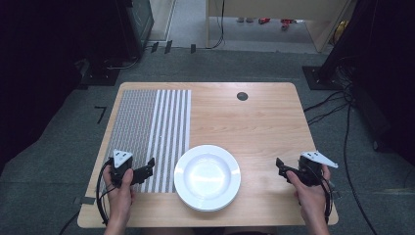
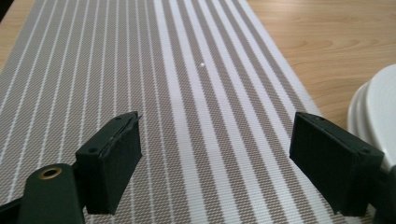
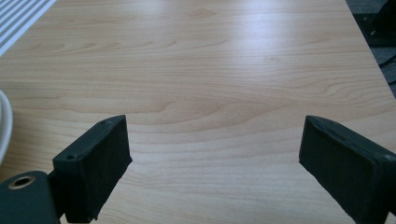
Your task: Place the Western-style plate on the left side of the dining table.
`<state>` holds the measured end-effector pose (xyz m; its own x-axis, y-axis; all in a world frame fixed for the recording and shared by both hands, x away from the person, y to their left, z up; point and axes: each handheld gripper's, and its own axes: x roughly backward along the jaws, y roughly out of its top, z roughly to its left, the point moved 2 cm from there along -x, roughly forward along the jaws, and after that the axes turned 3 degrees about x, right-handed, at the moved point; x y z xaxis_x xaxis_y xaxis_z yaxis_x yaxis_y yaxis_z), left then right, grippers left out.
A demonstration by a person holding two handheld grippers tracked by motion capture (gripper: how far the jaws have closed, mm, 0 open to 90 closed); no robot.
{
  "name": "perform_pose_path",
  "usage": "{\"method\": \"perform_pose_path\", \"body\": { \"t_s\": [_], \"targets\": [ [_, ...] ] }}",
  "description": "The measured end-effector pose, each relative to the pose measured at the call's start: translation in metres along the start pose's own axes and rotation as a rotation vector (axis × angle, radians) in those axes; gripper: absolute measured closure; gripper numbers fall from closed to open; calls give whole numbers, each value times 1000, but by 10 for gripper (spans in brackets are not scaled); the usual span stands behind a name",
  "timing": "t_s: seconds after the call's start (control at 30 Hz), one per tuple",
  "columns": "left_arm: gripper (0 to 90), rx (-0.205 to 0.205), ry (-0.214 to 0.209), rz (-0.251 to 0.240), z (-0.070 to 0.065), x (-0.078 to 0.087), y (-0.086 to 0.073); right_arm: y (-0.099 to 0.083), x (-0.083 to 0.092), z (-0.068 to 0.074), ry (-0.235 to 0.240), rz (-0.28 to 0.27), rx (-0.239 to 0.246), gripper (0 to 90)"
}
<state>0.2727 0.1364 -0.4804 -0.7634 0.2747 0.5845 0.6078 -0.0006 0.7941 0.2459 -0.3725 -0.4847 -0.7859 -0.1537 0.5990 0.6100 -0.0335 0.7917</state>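
Observation:
A white plate (image 1: 207, 177) sits near the table's front edge, in the middle; it looks like a small stack in the left gripper view (image 2: 376, 116). A grey placemat with white stripes (image 1: 147, 132) lies left of it. My left gripper (image 1: 148, 169) rests over the placemat's near end, jaws open and empty (image 2: 224, 163). To the right of the plate my right gripper (image 1: 280, 166) is over bare wood, open with nothing between its jaws (image 3: 219, 163). A sliver of the plate's rim (image 3: 3, 126) shows at the left of the right gripper view.
The wooden table (image 1: 254, 122) has a dark round cable hole (image 1: 242, 96) near its far edge. Cables (image 1: 333, 105) trail on the grey floor to the right, and dark equipment stands on both sides beyond the table.

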Motion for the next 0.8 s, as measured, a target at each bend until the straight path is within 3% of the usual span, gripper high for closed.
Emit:
{"method": "perform_pose_path", "body": {
  "t_s": [0.3, 0.67, 0.73, 0.8],
  "targets": [
    [170, -5, -37, -7, -17, -5, 7, 10, -7, 20, 28, -8, 13, 86],
    [171, -29, -79, 13, -30, -11, 4, 21, -11, 41, 85, -34, 1, 92],
    [170, -29, -86, 15, -32, -12, 3, 21, -12, 45, 89, -38, -2, 160],
    [171, -33, -97, 22, -35, -13, 2, 21, -12, 48, 86, -43, -5, 157]
  ]
}}
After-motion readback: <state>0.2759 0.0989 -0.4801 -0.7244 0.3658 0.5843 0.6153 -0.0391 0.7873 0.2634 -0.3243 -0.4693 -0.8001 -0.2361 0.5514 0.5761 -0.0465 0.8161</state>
